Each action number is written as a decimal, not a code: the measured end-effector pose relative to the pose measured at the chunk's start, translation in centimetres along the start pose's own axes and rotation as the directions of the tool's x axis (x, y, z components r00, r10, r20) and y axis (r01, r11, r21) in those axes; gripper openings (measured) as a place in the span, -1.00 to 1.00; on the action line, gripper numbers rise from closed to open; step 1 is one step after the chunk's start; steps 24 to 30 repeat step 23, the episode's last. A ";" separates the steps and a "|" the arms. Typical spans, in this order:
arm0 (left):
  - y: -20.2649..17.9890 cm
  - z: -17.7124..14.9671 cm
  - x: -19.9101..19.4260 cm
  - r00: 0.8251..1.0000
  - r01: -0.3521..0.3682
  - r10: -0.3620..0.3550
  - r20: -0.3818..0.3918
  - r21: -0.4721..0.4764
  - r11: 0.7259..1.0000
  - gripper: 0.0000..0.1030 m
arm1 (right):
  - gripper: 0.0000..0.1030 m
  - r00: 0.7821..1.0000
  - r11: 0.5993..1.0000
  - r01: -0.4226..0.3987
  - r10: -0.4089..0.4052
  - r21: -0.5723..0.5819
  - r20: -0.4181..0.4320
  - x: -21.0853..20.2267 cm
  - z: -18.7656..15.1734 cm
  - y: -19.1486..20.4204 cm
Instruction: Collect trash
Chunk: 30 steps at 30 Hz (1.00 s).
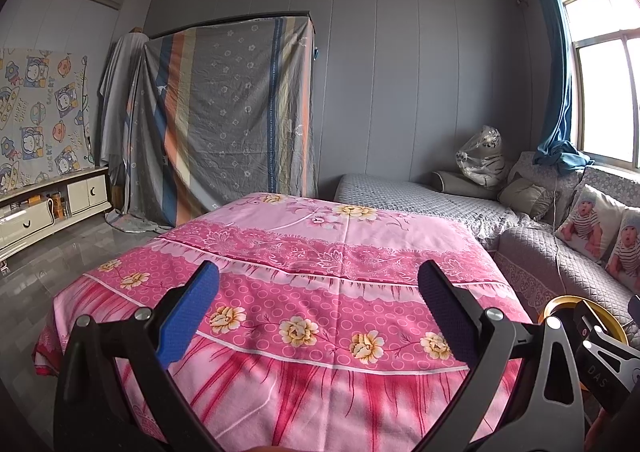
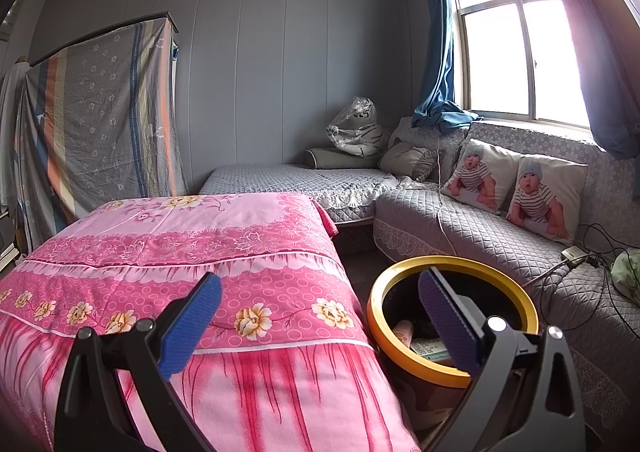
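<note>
Trash bin [image 1: 560, 306] with a yellow rim peeks in at the right edge of the left wrist view, beside the pink-covered surface [image 1: 320, 252]; the left hand-held gripper [image 1: 320, 312] is spread, holding nothing. From the right wrist, the bin [image 2: 400, 348] holds scraps [image 2: 428, 348] between surface [image 2: 180, 236] and sofa [image 2: 500, 252]; the right hand-held gripper [image 2: 320, 320] is spread wide.

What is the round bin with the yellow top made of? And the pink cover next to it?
The bin looks like hard plastic: its yellow rim is smooth with a dull shine, its body dark. The pink cover looks like thin woven cloth, probably cotton, matte, with printed flowers and soft folds.
</note>
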<state>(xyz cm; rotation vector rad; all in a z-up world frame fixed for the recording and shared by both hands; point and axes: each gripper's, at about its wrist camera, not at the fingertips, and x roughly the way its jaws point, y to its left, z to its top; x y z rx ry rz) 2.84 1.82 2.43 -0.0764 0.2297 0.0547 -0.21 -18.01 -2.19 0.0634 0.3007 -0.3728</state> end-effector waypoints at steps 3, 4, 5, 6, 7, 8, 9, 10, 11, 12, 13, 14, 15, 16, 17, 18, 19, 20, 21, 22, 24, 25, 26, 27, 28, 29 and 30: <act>0.0 0.0 0.1 1.000 0.002 -0.002 -0.002 0.000 1.000 0.84 | 0.85 1.000 1.000 0.001 -0.001 -0.001 0.001 0.0 0.0 0.0; 0.0 0.0 0.1 1.000 0.002 -0.002 -0.001 0.000 1.000 0.84 | 0.85 1.000 1.000 0.000 0.000 -0.001 0.000 0.0 0.0 0.0; 0.1 0.0 0.1 1.000 0.003 -0.003 -0.002 0.000 1.000 0.84 | 0.85 1.000 1.000 0.000 0.000 -0.001 -0.001 0.0 0.0 0.0; 0.0 0.0 0.1 1.000 0.002 -0.002 -0.002 0.000 1.000 0.84 | 0.85 1.000 1.000 0.001 -0.001 -0.001 -0.001 0.0 0.0 0.0; 0.0 0.0 0.1 1.000 0.002 -0.002 -0.003 0.000 1.000 0.84 | 0.85 1.000 1.000 0.001 -0.001 0.000 0.000 0.0 0.0 0.0; 0.1 0.0 0.1 1.000 0.003 -0.003 -0.003 -0.001 1.000 0.84 | 0.85 1.000 1.000 0.000 0.000 0.000 -0.001 0.0 0.0 0.0; 0.1 0.0 0.1 1.000 0.003 -0.003 -0.003 -0.004 1.000 0.84 | 0.85 1.000 1.000 0.000 0.000 0.000 -0.001 0.0 0.0 0.0; 0.1 -0.1 0.1 1.000 0.003 -0.004 -0.001 -0.009 1.000 0.84 | 0.85 1.000 1.000 0.000 0.000 0.000 -0.002 0.0 -0.1 0.0; 0.2 -0.1 0.1 1.000 0.006 -0.006 0.004 -0.013 1.000 0.84 | 0.85 1.000 1.000 0.000 0.000 0.000 -0.002 0.0 0.0 0.0; 0.2 -0.1 0.0 1.000 0.007 -0.007 0.007 -0.014 1.000 0.84 | 0.85 1.000 1.000 0.000 0.000 0.000 -0.002 0.0 0.0 0.0; 0.2 -0.1 0.0 1.000 0.007 -0.007 0.007 -0.013 1.000 0.84 | 0.85 1.000 1.000 -0.001 0.001 -0.001 -0.002 0.0 0.0 0.0; 0.2 -0.1 -0.1 1.000 0.008 -0.008 0.007 -0.010 1.000 0.84 | 0.85 1.000 1.000 -0.003 0.003 -0.001 -0.003 0.1 -0.1 0.0; 0.2 0.0 0.0 1.000 0.009 -0.009 0.007 -0.006 1.000 0.84 | 0.85 1.000 1.000 -0.003 0.003 -0.001 -0.004 0.1 -0.2 0.0; 0.2 0.0 0.0 1.000 0.009 -0.009 0.004 -0.001 1.000 0.84 | 0.85 1.000 1.000 -0.004 0.004 -0.001 -0.004 0.0 -0.2 0.0; 0.1 0.0 0.1 1.000 0.010 -0.010 0.001 0.001 1.000 0.84 | 0.85 1.000 1.000 -0.004 0.004 -0.002 -0.005 0.1 -0.2 0.0; 0.2 0.0 0.1 1.000 0.010 -0.010 -0.004 0.001 1.000 0.84 | 0.85 1.000 1.000 -0.004 0.004 -0.001 -0.005 0.1 -0.2 0.0; 0.2 0.0 0.1 1.000 0.009 -0.009 -0.006 -0.002 1.000 0.84 | 0.85 1.000 1.000 -0.004 0.004 -0.001 -0.004 0.1 -0.2 0.0; 0.2 0.0 0.2 1.000 0.006 -0.006 -0.007 -0.004 1.000 0.84 | 0.85 1.000 1.000 -0.003 0.003 -0.001 -0.004 0.1 -0.2 0.0; 0.3 -0.1 0.2 1.000 0.003 -0.003 -0.004 -0.006 1.000 0.84 | 0.85 1.000 1.000 -0.003 0.003 -0.002 -0.003 0.1 -0.2 0.0; 0.3 -0.1 0.2 1.000 0.001 -0.001 -0.002 -0.008 1.000 0.84 | 0.85 1.000 1.000 -0.004 0.004 -0.001 -0.003 0.1 -0.2 0.0; 0.3 0.0 0.1 1.000 0.000 0.000 -0.002 -0.009 1.000 0.84 | 0.85 1.000 1.000 -0.004 0.004 -0.001 -0.004 0.1 -0.2 0.0; 0.3 0.0 0.1 1.000 0.000 0.000 -0.002 -0.009 1.000 0.84 | 0.85 1.000 1.000 -0.004 0.004 -0.001 -0.004 0.1 -0.2 0.0; 0.3 0.0 0.1 1.000 0.000 0.000 -0.002 -0.009 1.000 0.84 | 0.85 1.000 1.000 -0.004 0.004 -0.001 -0.004 0.1 -0.2 0.0; 0.3 0.0 0.1 1.000 0.000 0.000 -0.002 -0.009 1.000 0.84 | 0.85 1.000 1.000 -0.004 0.004 -0.001 -0.004 0.1 -0.2 0.0; 0.3 0.0 0.1 1.000 0.000 0.000 -0.002 -0.009 1.000 0.84 | 0.85 1.000 1.000 -0.004 0.004 -0.001 -0.004 0.1 -0.2 0.0; 0.3 0.0 0.1 1.000 0.000 0.000 -0.002 -0.009 1.000 0.84 | 0.85 1.000 1.000 -0.004 0.004 -0.001 -0.004 0.1 -0.2 0.0; 0.3 0.0 0.1 1.000 0.000 0.000 -0.002 -0.009 1.000 0.84 | 0.85 1.000 1.000 -0.004 0.004 -0.001 -0.004 0.1 -0.2 0.0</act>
